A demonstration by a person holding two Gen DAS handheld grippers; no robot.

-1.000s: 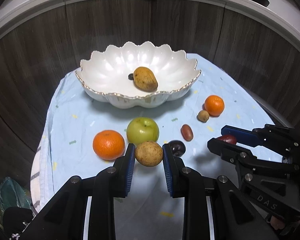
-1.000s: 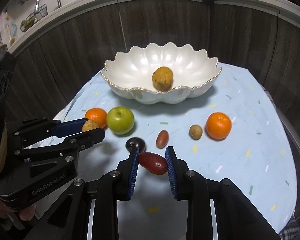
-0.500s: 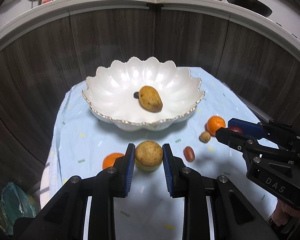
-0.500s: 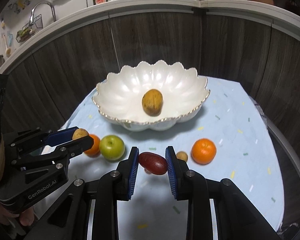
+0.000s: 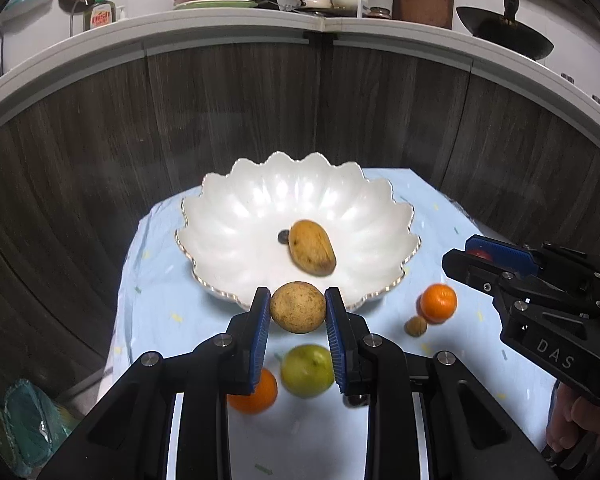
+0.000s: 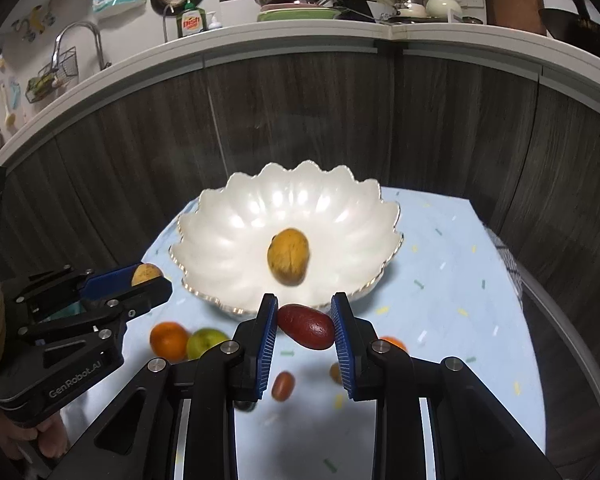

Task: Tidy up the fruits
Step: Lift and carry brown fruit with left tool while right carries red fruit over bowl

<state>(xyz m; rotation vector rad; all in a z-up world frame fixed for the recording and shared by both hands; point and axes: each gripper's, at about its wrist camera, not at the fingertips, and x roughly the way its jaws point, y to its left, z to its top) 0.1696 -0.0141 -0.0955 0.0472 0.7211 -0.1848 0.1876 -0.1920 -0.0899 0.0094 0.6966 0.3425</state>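
While blur smears fruit below, left gripper [image 5: 298,310] clenched on tan round fruit [image 5: 298,307], right gripper [image 6: 305,327] clenched on red oblong fruit [image 6: 306,326], white bowl [image 5: 228,248] rim partly hidden behind jaws.

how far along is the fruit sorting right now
Early. Done: one yellow-brown fruit lies in the white bowl. In hand: the left hand-held gripper holds a round tan fruit, the right hand-held gripper a dark red fruit, both near the bowl's rim. Left on the cloth: two oranges, a green apple, and some smaller pieces.
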